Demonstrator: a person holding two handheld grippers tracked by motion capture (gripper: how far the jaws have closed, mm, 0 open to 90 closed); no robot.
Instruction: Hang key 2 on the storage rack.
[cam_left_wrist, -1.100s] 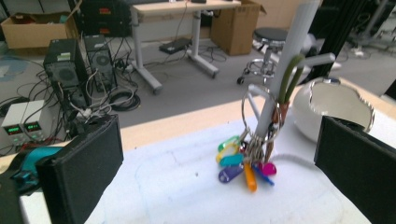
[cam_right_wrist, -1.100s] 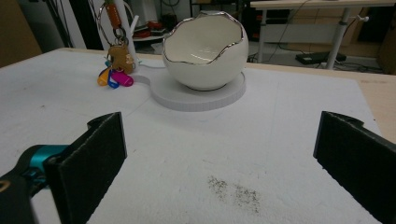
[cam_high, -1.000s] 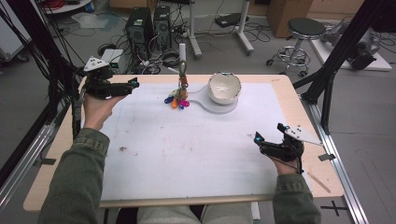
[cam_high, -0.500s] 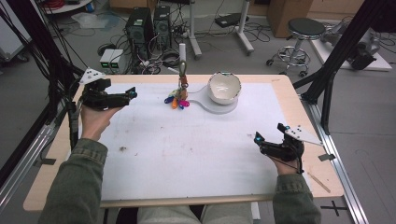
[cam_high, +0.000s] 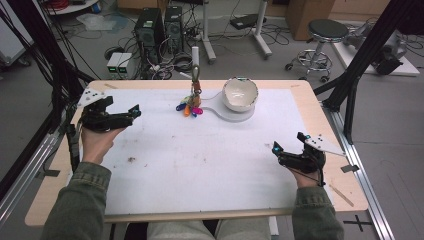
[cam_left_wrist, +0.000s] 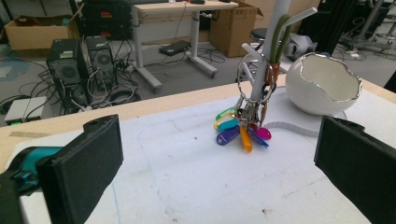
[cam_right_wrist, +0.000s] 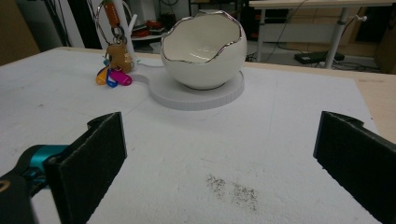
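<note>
Both grippers are held with fingers spread wide and empty: the left gripper (cam_high: 131, 111) faces the bunch of keys (cam_high: 190, 106) hanging beside the white bowl (cam_high: 240, 93); the right gripper (cam_high: 287, 147) hovers near the surface (cam_high: 200, 150) edge.

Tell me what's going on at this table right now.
A person sits at a white-topped table with a two-jaw gripper in each hand. The left gripper is lifted near the table's left side, jaws wide open, pointing toward a bunch of coloured key tags hanging on a small white stand. The right gripper rests low at the right, also open and holding nothing. A white egg-shaped bowl sits on a round base beside the stand. Nothing is gripped.
</note>
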